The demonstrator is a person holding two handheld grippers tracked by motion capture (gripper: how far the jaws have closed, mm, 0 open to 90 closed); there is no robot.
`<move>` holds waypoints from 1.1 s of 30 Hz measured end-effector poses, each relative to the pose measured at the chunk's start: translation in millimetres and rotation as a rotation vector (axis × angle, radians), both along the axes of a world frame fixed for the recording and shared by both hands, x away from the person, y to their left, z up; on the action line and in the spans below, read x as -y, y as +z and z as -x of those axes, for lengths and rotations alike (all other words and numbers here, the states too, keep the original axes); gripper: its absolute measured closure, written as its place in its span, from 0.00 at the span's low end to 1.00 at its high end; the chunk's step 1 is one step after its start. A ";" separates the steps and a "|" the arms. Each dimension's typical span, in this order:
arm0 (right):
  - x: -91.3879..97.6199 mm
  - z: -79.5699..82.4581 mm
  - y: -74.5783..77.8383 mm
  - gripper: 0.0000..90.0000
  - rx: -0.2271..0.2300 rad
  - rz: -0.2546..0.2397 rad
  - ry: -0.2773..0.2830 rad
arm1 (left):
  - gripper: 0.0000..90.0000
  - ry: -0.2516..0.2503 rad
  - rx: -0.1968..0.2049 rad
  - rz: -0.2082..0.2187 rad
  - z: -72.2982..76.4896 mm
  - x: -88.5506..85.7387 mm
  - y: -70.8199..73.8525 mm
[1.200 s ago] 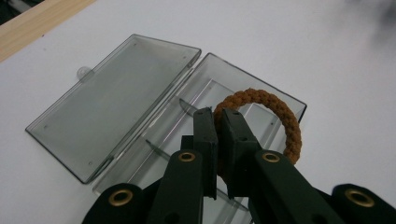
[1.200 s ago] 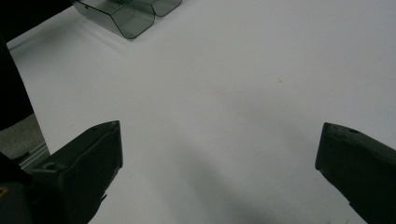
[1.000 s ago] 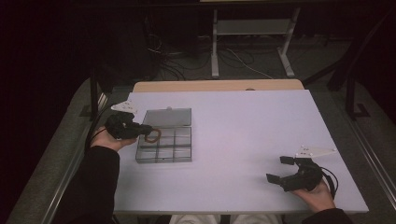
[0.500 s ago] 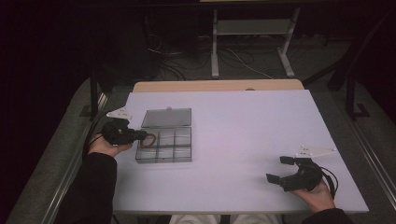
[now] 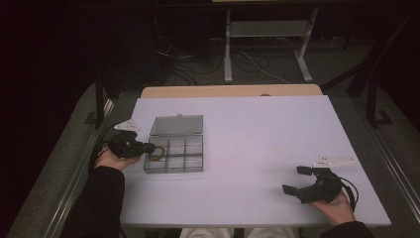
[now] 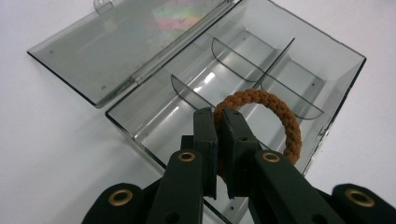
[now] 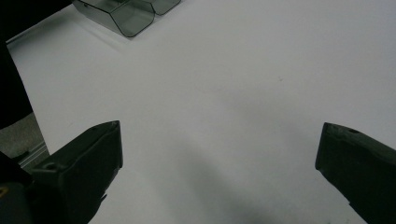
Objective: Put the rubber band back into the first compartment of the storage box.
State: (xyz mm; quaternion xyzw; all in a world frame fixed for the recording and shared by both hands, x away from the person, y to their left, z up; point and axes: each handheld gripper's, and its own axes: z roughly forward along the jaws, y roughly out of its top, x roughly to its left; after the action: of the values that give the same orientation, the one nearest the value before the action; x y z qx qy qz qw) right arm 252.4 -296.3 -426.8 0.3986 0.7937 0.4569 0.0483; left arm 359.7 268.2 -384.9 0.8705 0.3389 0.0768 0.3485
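At the left side of the white counter (image 5: 247,148), the left tongs (image 6: 218,122) are closed on a brown braided ring of cord (image 6: 275,114), with a thin part of its band pinched between the two black jaws. In the left gripper view the ring stands out beyond the jaw tips, with its open loop facing the camera, and it hangs over the near-left compartment of the clear smoky plastic box with inner dividers (image 6: 327,84), at the box's left end in the high view. Whether the ring touches the floor of the box, I cannot tell. In the high view the ring (image 5: 157,152) lies just at the left edge of the box (image 5: 190,168), and the left tongs (image 5: 148,148) point toward the right, almost level. The ring is round, so it has no clear long axis. The hinged lid (image 6: 121,44) of the box lies open flat on the counter behind the compartments. Low dividers stand around the ring. Far to the right, well apart from the box, the right tongs (image 5: 295,180) rest near the counter's front edge with the jaws spread wide and nothing between them; they point left toward the box.
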 end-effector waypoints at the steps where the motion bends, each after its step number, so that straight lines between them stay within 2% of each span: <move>1: 0.0 0.0 0.0 0.00 0.000 0.000 0.000 | 0.93 0.001 -0.004 0.003 0.0 0.0 -1.6; 10: -1.0 -0.1 -0.5 0.00 -0.005 0.007 0.006 | 0.92 -0.009 -0.034 0.006 -0.4 -1.5 -9.1; 11: -1.0 -0.1 -0.5 0.00 -0.005 0.007 0.007 | 0.90 -0.004 -0.042 0.018 -0.7 -1.7 -9.6; 13: -1.0 -0.1 -0.5 0.00 -0.004 0.007 0.007 | 0.81 0.003 -0.046 0.030 -1.3 -2.5 -9.5; 17: -0.6 -0.1 -0.5 0.00 -0.005 0.004 0.004 | 0.72 0.009 -0.038 0.069 0.7 -2.9 -5.7; 19: -0.6 -0.1 -0.5 0.00 -0.006 0.005 0.003 | 0.65 0.017 -0.023 0.072 1.9 -2.0 -3.7; 25: -0.3 0.2 -0.3 0.00 -0.007 0.003 0.002 | 0.53 0.026 -0.017 0.087 4.4 4.1 1.8; 29: 0.0 0.2 -0.1 0.00 -0.005 0.000 0.000 | 0.43 0.028 -0.026 0.116 6.3 8.0 5.9; 33: 0.2 0.1 -0.1 0.00 -0.005 0.000 -0.001 | 0.29 0.057 -0.027 0.136 9.5 10.9 11.3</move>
State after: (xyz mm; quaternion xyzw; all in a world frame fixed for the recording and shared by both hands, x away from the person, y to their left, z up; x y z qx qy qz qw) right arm 252.3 -296.4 -426.9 0.4000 0.7937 0.4560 0.0465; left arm 350.2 257.3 -373.7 0.8359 0.3725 0.0518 0.3997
